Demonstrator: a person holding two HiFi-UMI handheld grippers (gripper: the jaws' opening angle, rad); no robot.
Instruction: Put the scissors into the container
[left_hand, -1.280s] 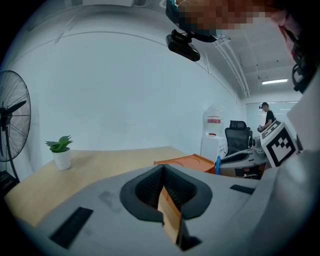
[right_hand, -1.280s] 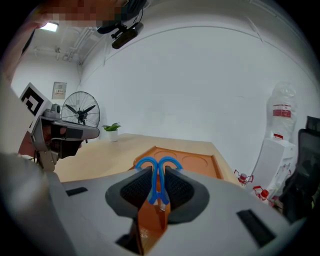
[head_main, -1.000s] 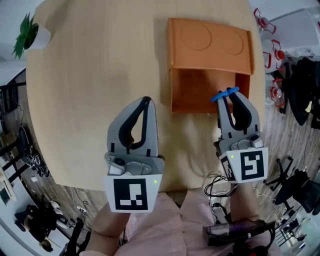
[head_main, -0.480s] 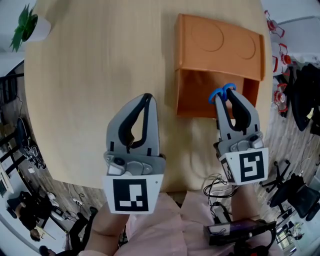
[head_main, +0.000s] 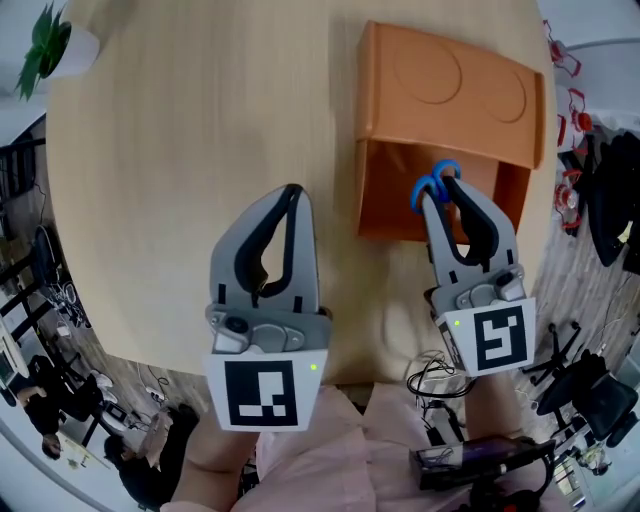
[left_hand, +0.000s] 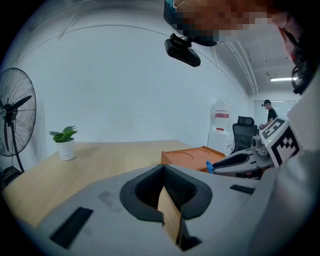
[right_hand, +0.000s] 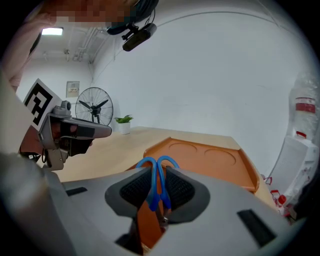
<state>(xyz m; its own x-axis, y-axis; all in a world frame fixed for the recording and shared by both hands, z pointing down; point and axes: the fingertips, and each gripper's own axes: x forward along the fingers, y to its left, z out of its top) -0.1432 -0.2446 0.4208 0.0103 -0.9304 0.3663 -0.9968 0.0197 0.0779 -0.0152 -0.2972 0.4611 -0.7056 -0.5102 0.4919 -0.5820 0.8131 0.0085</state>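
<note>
Right hand-held gripper (head_main: 447, 192) has advanced since the earlier frames. Its tips now sit over the open compartment of the orange container (head_main: 450, 85) on the desk (head_main: 180, 150), no longer at the compartment's front edge. Left hand-held gripper (head_main: 291, 192) stays over bare desk, jaws closed on nothing. Right jaws are clamped on the blue scissors (right_hand: 156, 184). Only the handle loops protrude past the tips. The blades are hidden between the pads, and the gripper body covers part of the compartment floor.
</note>
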